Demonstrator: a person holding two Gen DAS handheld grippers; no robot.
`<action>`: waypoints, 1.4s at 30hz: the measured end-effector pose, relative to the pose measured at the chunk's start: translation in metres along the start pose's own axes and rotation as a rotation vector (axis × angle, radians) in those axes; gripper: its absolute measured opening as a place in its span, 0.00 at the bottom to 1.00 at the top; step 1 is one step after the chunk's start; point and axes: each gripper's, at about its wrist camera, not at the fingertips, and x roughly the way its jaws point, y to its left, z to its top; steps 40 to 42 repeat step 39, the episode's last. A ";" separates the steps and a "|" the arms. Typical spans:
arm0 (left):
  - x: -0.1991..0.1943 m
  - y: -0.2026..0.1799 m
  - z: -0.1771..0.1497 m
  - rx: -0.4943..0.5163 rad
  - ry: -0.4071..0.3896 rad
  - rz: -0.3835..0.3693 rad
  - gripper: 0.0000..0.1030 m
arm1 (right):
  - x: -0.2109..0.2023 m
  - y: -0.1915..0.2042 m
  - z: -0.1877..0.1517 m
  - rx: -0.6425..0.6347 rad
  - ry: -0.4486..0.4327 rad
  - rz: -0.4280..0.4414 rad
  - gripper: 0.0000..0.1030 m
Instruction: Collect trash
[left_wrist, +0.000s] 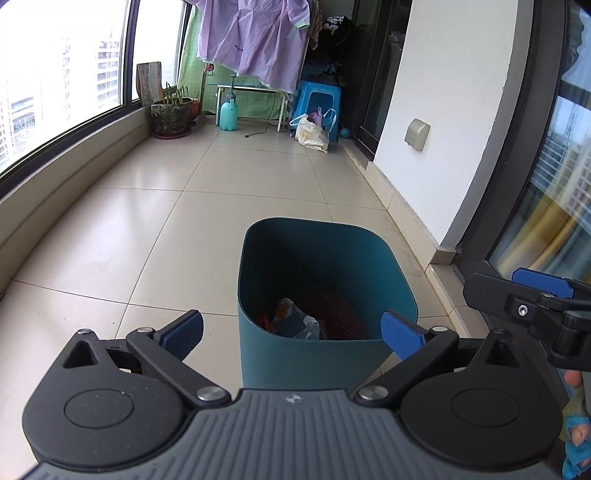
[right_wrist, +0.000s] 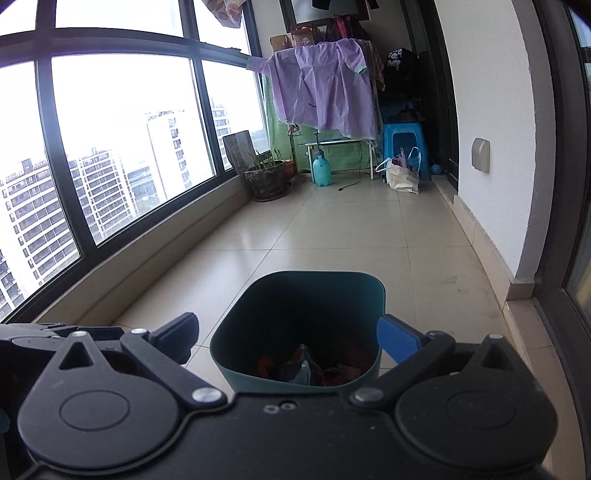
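A teal trash bin (left_wrist: 258, 354) stands on the tiled floor just ahead of both grippers; it also shows in the right wrist view (right_wrist: 236, 354). Crumpled wrappers (left_wrist: 295, 319) and other trash (right_wrist: 303, 367) lie at its bottom. My left gripper (left_wrist: 293, 332) is open and empty, its blue-padded fingers spread to either side of the bin's near rim. My right gripper (right_wrist: 295, 334) is open and empty, held over the bin's near rim. The right gripper's fingers (left_wrist: 543, 284) show at the right edge of the left wrist view.
A balcony with a window ledge (left_wrist: 62, 184) on the left and a white wall (left_wrist: 443, 129) on the right. At the far end stand a potted plant (left_wrist: 171, 114), a teal sprayer bottle (left_wrist: 228, 114), a blue stool (left_wrist: 319, 99), a plastic bag (left_wrist: 310, 134) and a hanging purple garment (left_wrist: 255, 33).
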 end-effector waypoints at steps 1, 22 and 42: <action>-0.001 -0.002 0.000 0.004 -0.001 0.005 1.00 | 0.000 -0.001 0.000 -0.002 0.000 -0.005 1.00; -0.006 -0.008 -0.007 0.040 -0.006 0.027 1.00 | -0.003 0.000 0.000 -0.004 0.016 -0.013 1.00; -0.007 0.002 -0.010 -0.003 0.009 0.043 1.00 | 0.004 -0.002 -0.001 -0.009 0.033 -0.017 1.00</action>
